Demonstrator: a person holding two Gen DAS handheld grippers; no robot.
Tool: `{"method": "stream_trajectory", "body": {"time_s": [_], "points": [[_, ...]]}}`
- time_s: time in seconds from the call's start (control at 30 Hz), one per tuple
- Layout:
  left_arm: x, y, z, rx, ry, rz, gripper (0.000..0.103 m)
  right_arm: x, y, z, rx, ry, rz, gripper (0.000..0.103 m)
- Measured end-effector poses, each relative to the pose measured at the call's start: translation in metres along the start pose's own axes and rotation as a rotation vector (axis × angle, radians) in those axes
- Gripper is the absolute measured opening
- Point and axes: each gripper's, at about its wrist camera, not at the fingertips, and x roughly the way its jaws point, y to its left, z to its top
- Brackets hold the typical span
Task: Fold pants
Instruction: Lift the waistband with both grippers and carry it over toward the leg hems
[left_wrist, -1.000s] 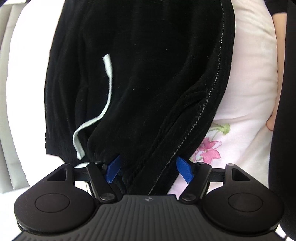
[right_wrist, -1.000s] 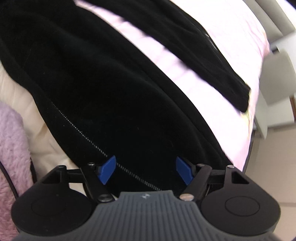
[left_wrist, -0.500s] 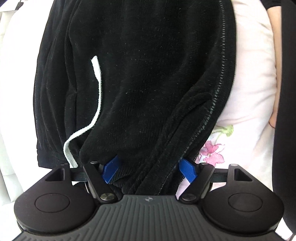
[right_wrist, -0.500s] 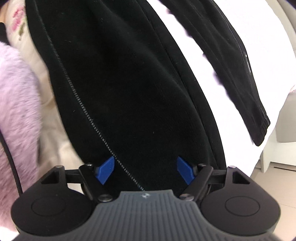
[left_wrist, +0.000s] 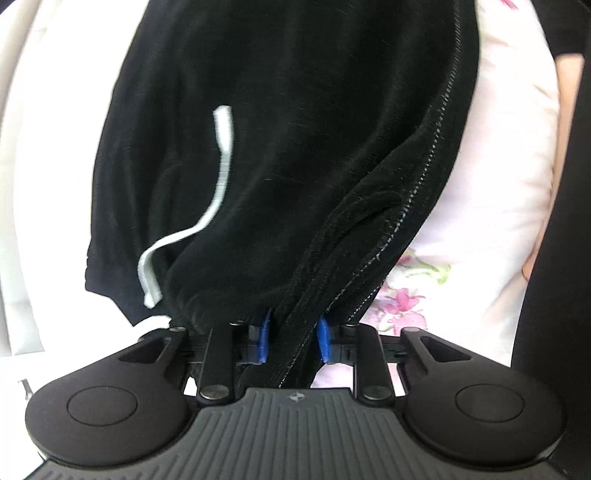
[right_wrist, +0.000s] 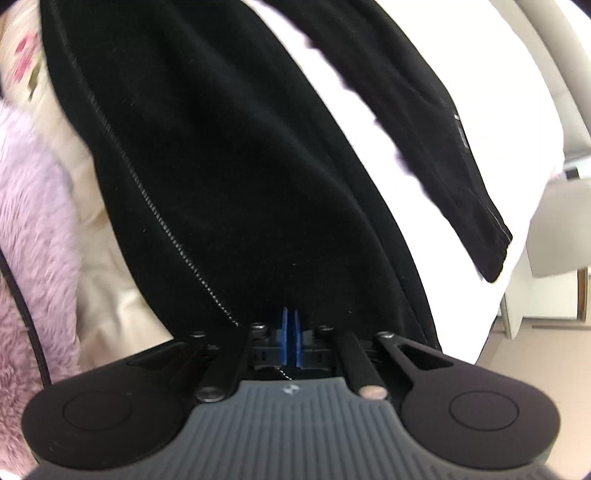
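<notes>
With both sets of fingers having just been closing, the left gripper (left_wrist: 291, 341) now pinches a bunched fold of the black pants (left_wrist: 295, 129) at the waistband, near the white drawstring (left_wrist: 221, 155), its blue fingers (left_wrist: 264, 338) pressed into fabric. Right gripper (right_wrist: 290, 338) is nearly fully shut at the near edge of a leg; cloth between the pads looks thin, probably caught, hard to confirm. Pants lie on the bed (right_wrist: 461, 92), right in front of both grippers, long axis running away from each. Second leg (right_wrist: 443, 147) splays off to the right, cuff toward the bed's edge.
</notes>
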Motion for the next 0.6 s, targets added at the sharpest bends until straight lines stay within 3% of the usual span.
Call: {"method": "stream_trajectory", "body": {"time_s": [0.03,0.13,0.27,0.33,0.6], "points": [[-0.005,0.002,0.0,-0.022,-0.003,0.012,0.026,-0.001,0.001,-0.001,0.003,0.001,0.011,0.004],[-0.016,0.007,-0.001,-0.069,-0.012,0.059,0.022,-0.002,0.013,-0.007,-0.043,0.006,-0.004,0.029],[-0.03,0.022,0.0,-0.178,-0.017,0.083,0.022,-0.009,0.021,-0.014,-0.055,-0.02,-0.04,0.043],[-0.035,0.025,0.002,-0.206,-0.019,0.092,0.022,-0.013,0.024,-0.021,-0.071,-0.026,-0.049,0.048],[-0.04,0.033,0.008,-0.272,0.005,0.133,0.021,-0.016,0.03,-0.035,-0.132,-0.02,-0.025,0.049]]}}
